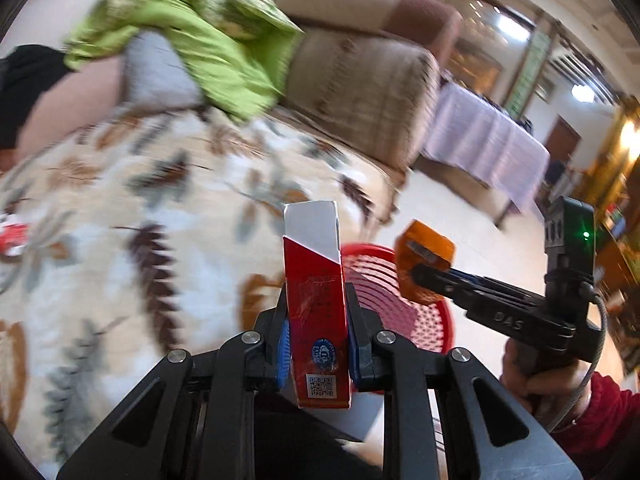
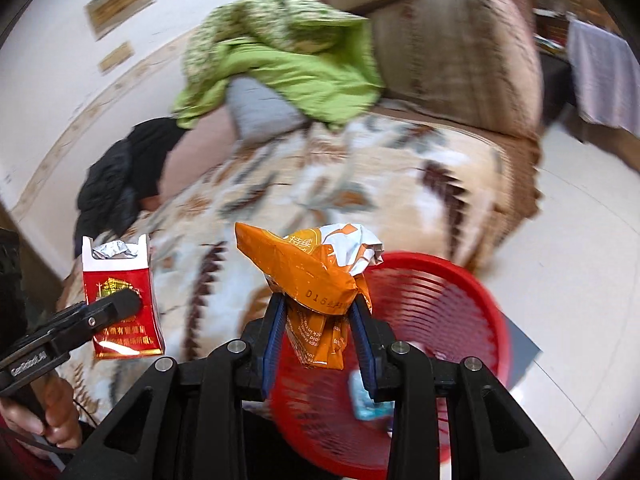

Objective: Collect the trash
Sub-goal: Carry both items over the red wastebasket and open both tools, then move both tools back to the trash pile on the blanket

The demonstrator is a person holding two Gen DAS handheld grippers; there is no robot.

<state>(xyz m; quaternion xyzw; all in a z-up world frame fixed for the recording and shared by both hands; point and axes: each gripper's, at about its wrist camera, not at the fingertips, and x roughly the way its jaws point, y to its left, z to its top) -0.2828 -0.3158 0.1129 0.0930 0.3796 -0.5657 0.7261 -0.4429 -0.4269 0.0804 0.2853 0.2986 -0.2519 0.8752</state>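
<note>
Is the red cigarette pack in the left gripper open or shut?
Open: the red cigarette pack has its top flaps raised, with crumpled silver foil showing inside.

Red cigarette pack (image 1: 318, 320): upright, lower centre of the left wrist view, lid flipped open, white inner flap above, blue round seal and QR code near its base. In the right wrist view it sits at lower left, silver foil showing at the open top.

Orange snack wrapper (image 2: 316, 276): crumpled, silver lining exposed at its upper right, printed code on its front; centre of the right wrist view, hanging over the basket's near rim.

Red plastic basket (image 2: 460, 320): slatted, round, lower right of the right wrist view, on the pale floor beside the leaf-patterned blanket. A pale blue item lies inside; its identity cannot be determined.
</note>
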